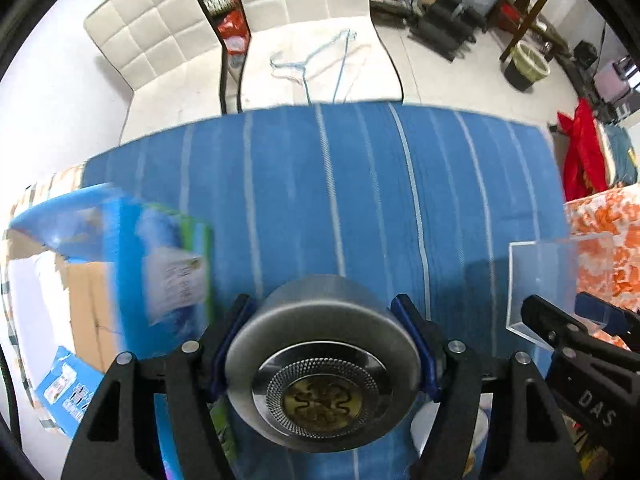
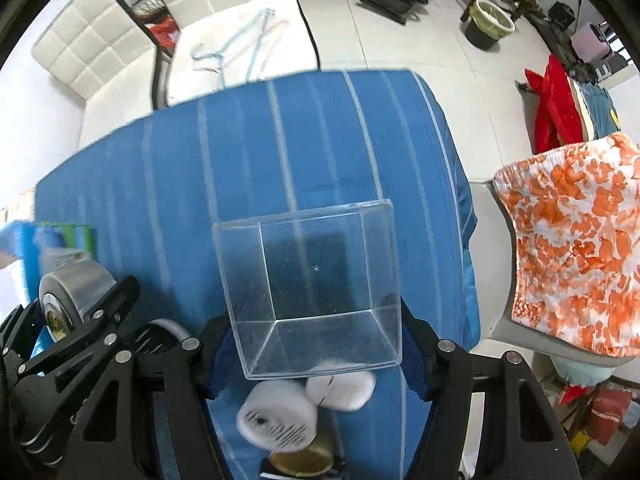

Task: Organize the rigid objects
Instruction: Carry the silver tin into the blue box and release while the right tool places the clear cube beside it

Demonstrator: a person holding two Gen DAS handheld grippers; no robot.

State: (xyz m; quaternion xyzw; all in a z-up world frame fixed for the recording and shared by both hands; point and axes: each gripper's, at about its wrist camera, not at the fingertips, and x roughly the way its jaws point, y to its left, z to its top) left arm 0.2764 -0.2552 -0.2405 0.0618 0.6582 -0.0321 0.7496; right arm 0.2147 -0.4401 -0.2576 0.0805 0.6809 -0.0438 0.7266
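Observation:
My left gripper (image 1: 322, 312) is shut on a round silver metal tin (image 1: 320, 360) with a gold embossed lid, held above the blue striped cloth (image 1: 320, 184). The same tin (image 2: 74, 292) shows at the left of the right wrist view. My right gripper (image 2: 310, 332) is shut on a clear square plastic box (image 2: 312, 280), which looks empty; its corner (image 1: 540, 280) appears at the right of the left wrist view. Under the box lie two white cylindrical objects (image 2: 276, 420) and a gold-lidded item (image 2: 300, 460).
A blue and green printed carton (image 1: 160, 260) stands at the left on the cloth, beside an opened cardboard box (image 1: 80, 312). An orange-patterned fabric (image 2: 576, 264) drapes over a chair at the right. White padded chairs (image 1: 280, 20) with wire hangers (image 1: 320, 60) stand beyond the table's far edge.

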